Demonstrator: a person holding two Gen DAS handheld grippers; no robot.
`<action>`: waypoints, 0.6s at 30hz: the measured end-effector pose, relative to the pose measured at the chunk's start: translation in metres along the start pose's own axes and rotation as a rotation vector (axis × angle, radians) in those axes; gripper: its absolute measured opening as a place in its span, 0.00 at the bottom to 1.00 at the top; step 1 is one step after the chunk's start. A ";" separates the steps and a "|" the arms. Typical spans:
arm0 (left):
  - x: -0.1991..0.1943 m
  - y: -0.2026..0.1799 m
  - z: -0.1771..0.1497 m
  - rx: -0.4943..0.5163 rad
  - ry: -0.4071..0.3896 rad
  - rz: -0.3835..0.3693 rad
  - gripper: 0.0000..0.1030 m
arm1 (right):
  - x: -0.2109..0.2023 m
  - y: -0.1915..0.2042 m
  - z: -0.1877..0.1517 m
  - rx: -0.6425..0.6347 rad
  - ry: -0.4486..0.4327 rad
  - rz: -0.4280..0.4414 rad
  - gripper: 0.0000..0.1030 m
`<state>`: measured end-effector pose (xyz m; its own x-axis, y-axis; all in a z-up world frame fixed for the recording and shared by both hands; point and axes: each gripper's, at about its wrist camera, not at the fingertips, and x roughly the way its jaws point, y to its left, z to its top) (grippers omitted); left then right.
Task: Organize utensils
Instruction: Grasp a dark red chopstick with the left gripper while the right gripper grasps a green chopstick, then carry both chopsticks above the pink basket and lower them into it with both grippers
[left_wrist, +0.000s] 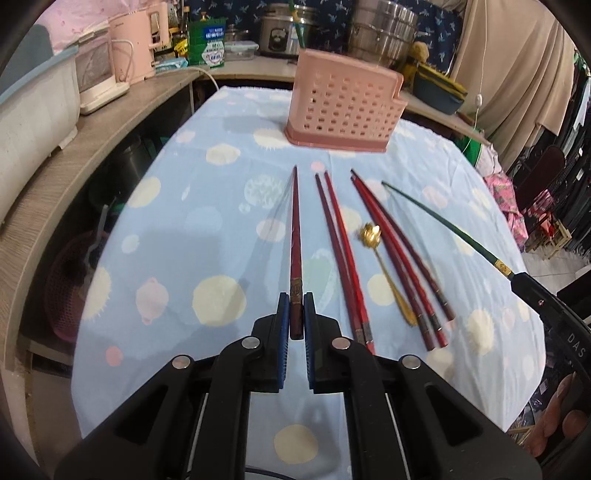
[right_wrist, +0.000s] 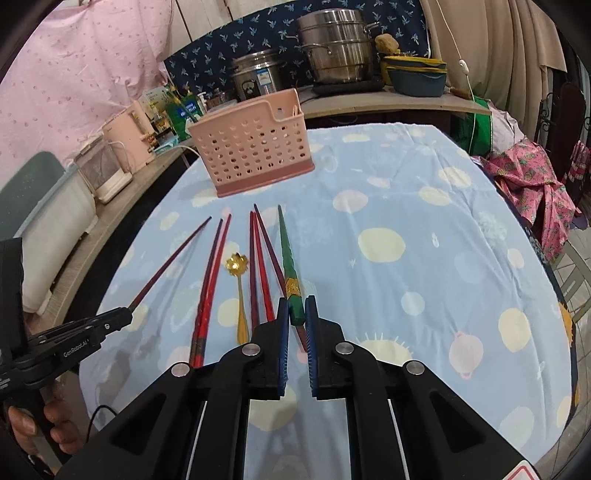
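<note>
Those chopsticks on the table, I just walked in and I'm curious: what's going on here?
A person is sorting utensils with two handheld grippers. The left gripper is shut on a dark red chopstick, and the right gripper is shut on a green chopstick. More red chopsticks and a gold spoon lie on the blue tablecloth. The pink holder stands beyond them.

We see the rack (left_wrist: 343, 107) standing at the table's (left_wrist: 207, 206) far end. Before it lie 5 chopsticks (left_wrist: 341, 254) in 2 groups, side by side, with the spoon (left_wrist: 388, 273) between the groups.
</note>
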<state>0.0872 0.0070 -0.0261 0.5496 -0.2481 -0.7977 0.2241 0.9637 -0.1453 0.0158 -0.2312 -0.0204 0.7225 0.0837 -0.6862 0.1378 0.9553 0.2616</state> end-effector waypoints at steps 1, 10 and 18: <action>-0.005 0.000 0.004 -0.001 -0.013 -0.003 0.07 | -0.005 0.000 0.004 0.003 -0.015 0.002 0.09; -0.049 -0.005 0.055 0.009 -0.157 -0.017 0.07 | -0.044 -0.003 0.060 0.031 -0.158 0.036 0.08; -0.074 -0.013 0.118 0.017 -0.285 -0.019 0.07 | -0.056 -0.002 0.122 0.034 -0.271 0.051 0.07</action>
<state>0.1388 0.0013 0.1043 0.7489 -0.2859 -0.5978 0.2485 0.9575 -0.1466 0.0575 -0.2726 0.0999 0.8834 0.0485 -0.4661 0.1155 0.9414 0.3169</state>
